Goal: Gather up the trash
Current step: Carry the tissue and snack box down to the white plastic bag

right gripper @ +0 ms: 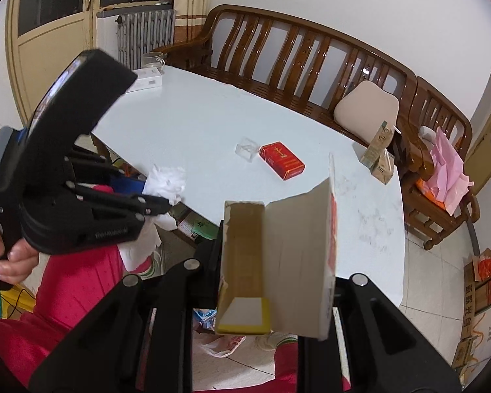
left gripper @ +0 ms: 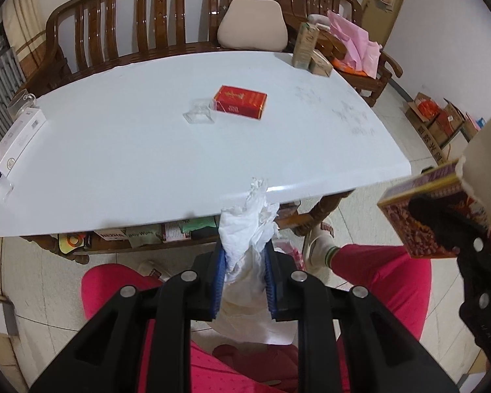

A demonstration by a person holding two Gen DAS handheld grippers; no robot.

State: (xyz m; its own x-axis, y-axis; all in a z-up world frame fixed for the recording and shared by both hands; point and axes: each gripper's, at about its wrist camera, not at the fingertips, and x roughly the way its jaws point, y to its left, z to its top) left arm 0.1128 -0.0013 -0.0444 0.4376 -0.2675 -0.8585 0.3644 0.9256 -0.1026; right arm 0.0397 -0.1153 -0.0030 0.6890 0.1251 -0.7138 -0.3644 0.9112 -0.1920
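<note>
Two grippers hung off the table's (left gripper: 114, 137) near edge; left gripper (left gripper: 245, 262) clenched a crumpled tissue (left gripper: 245, 226); right gripper (right gripper: 275, 262) clamped a torn-open box (right gripper: 278, 262); a red pack (left gripper: 239, 102) and clear wrapper (left gripper: 200, 116) lay mid-table, just beside each other.

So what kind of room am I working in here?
Most likely a home living room: a carved wooden bench with a cushion behind a white table, and a radiator by the door.
</note>
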